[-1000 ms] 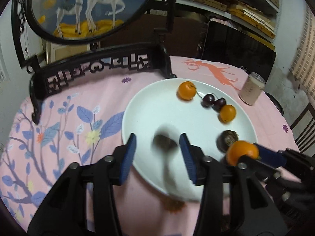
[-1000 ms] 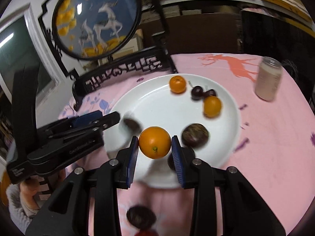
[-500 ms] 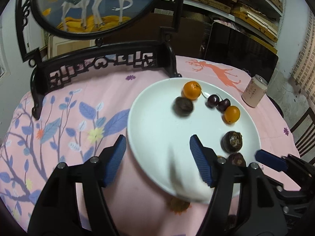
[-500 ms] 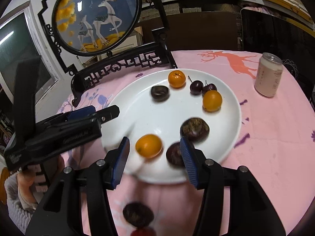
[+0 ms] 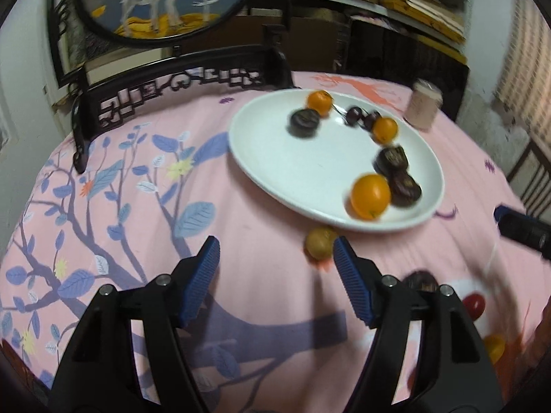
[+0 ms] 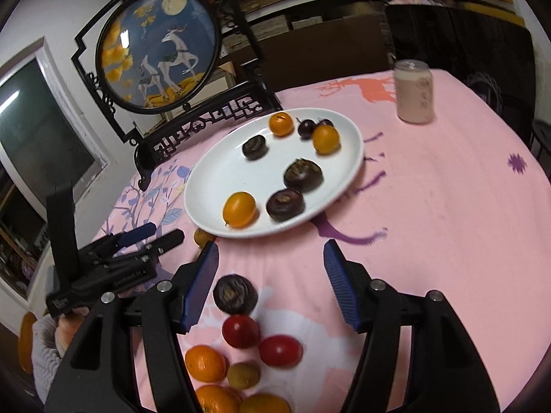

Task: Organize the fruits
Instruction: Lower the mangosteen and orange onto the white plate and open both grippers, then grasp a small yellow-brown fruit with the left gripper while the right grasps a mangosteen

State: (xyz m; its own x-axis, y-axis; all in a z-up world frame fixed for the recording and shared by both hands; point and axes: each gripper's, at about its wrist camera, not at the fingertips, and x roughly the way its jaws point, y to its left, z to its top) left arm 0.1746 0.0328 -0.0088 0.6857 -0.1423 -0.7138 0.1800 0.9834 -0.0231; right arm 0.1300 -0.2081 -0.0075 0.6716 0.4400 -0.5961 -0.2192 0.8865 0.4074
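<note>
A white plate [image 5: 275,158] [image 6: 213,179] on the pink cloth holds three oranges, three dark round fruits and two cherries. The nearest orange [image 5: 370,196] [image 6: 240,209] lies near the plate's front rim. My left gripper [image 5: 275,258] is open and empty over the cloth; a small yellow-brown fruit [image 5: 319,242] lies by its right finger. My right gripper [image 6: 270,258] is open and empty, in front of the plate. A dark fruit [image 6: 235,293], two red fruits [image 6: 240,330], oranges [image 6: 205,363] and a small brown fruit [image 6: 243,375] lie loose below it.
A pale drink can [image 6: 414,92] [image 5: 423,108] stands behind the plate to the right. A black carved stand with a round deer picture [image 6: 158,48] [image 5: 165,0] stands at the back left. The left gripper shows in the right wrist view [image 6: 151,237].
My right gripper opened and let the orange go onto the plate, then drew back. My left gripper let a dark fruit go onto the plate, opened wide and pulled back off the plate.
</note>
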